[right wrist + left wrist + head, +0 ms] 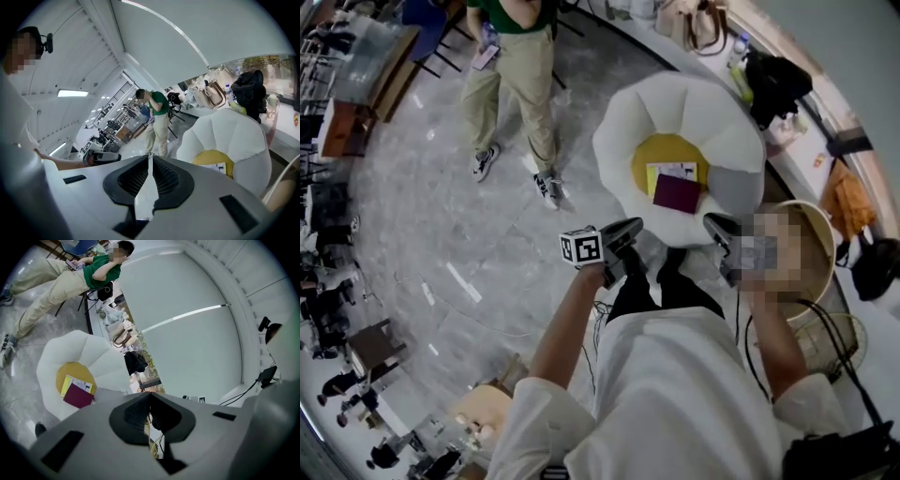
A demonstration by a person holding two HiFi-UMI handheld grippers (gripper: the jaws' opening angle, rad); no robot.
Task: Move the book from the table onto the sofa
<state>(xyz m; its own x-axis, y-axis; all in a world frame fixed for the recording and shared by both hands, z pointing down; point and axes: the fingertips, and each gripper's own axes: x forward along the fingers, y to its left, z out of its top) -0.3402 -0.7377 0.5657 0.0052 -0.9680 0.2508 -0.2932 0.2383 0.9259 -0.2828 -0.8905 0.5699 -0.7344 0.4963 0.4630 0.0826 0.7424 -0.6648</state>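
A maroon book (677, 193) lies on the yellow seat of the white petal-shaped sofa (727, 131), partly over a yellow and white booklet (671, 172). Both grippers hang in the air on my side of the sofa, apart from the book. My left gripper (630, 228), with its marker cube (580, 247), is shut and holds nothing. My right gripper (718, 226) is half hidden by a mosaic patch. In the left gripper view the shut gripper (150, 393) points past the sofa (61, 352), with the book (78, 396) at lower left. In the right gripper view the gripper (149, 155) is shut on nothing.
A person in a green shirt and khaki trousers (520, 75) stands on the grey floor beyond the sofa. Bags (773, 84) sit on the ledge at the back. A round light-wood table (832, 246) stands to the sofa's right, with a wire basket (836, 342) beside it.
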